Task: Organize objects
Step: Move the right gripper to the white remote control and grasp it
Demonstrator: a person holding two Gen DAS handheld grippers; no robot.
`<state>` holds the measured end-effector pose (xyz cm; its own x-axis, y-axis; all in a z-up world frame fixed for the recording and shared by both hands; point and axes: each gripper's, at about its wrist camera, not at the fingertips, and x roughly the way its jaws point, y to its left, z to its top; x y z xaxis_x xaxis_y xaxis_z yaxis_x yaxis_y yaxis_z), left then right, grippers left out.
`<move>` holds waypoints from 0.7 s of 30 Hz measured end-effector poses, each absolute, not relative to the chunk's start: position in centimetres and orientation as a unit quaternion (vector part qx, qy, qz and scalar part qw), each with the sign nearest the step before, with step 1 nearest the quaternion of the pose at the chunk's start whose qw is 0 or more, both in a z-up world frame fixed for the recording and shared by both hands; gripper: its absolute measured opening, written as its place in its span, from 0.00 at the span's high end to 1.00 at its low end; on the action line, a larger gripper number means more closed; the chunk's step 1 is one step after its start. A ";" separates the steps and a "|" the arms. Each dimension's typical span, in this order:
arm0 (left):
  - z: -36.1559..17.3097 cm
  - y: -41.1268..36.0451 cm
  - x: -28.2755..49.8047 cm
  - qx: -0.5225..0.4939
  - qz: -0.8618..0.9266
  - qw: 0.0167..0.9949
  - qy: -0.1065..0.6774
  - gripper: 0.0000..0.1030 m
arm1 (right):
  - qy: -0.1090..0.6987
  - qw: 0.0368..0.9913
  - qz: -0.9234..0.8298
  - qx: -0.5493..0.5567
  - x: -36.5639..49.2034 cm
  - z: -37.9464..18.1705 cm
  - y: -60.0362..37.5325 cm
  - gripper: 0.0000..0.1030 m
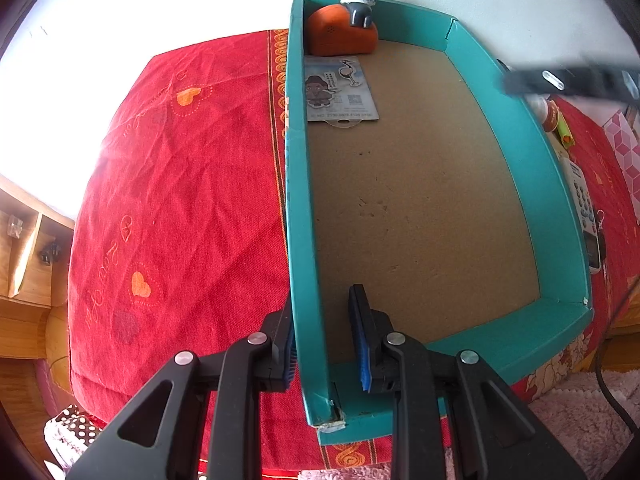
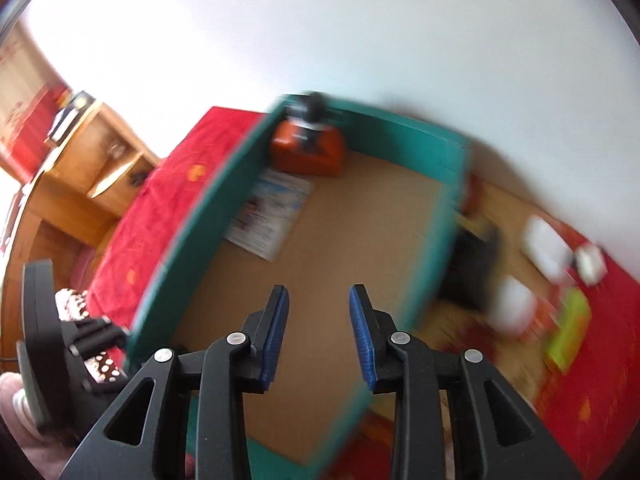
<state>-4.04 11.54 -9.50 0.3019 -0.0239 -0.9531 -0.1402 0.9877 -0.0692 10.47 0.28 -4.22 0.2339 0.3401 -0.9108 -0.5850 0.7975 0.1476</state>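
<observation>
My left gripper (image 1: 325, 336) was clamped on the left wall of the teal box (image 1: 516, 168), close to its near corner. One blue pad (image 1: 291, 354) sat outside the wall and the other inside, over the brown cardboard floor, so the wall ran straight up between my fingers. To the left of those fingers lay the red cloth (image 1: 180, 184) with its orange hearts, bare and creased. Ahead of the fingers, at the far end of the same wall, a printed card (image 1: 340, 90) lay flat on the box floor, and just beyond it, in the far left corner, stood an orange block (image 1: 340, 38) with a small grey figure (image 1: 357, 0) sitting on top. Right of the box, outside its far wall, a white remote (image 1: 586, 208) lay along the cloth, with a few small packets past it that I could not make out.

My right gripper (image 2: 318, 330) hung over the middle of the box (image 2: 400, 136) with its jaws apart and nothing between them; the pads (image 2: 362, 332) touched nothing. That view was smeared. Left of these fingers I could see my other gripper (image 2: 76, 344) on the box wall. Ahead and slightly left were the card (image 2: 272, 212) and the orange block (image 2: 308, 152) in their corner. To the right, outside the box, were blurred white, black and yellow-green things on the red cloth (image 2: 592, 380) that I could not tell apart.
</observation>
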 end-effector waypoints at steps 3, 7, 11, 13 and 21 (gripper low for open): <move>-9.5 11.5 -4.0 -0.068 0.037 0.802 0.592 0.79 | 0.553 0.792 0.238 -0.102 9.9 -4.6 -4.6 0.63; -9.6 11.3 -3.8 -0.066 0.039 0.801 0.594 0.79 | 0.585 0.790 0.178 -0.051 8.9 -5.8 -10.5 0.56; -9.6 11.2 -3.6 -0.067 0.040 0.799 0.597 0.79 | 0.606 0.777 0.171 -0.011 7.0 -6.5 -13.9 0.54; -9.7 11.2 -3.5 -0.066 0.040 0.798 0.597 0.79 | 0.616 0.766 0.185 0.007 5.7 -6.7 -14.7 0.53; -9.7 11.0 -3.3 -0.062 0.040 0.797 0.600 0.79 | 0.642 0.737 0.211 0.024 3.3 -8.6 -15.8 0.52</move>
<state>-3.28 11.01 -9.70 0.2765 -0.0099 -0.9610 -0.1378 0.9892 -0.0498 3.26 -15.77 -8.62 0.0861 0.3417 -0.9358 -0.2800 0.9098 0.3064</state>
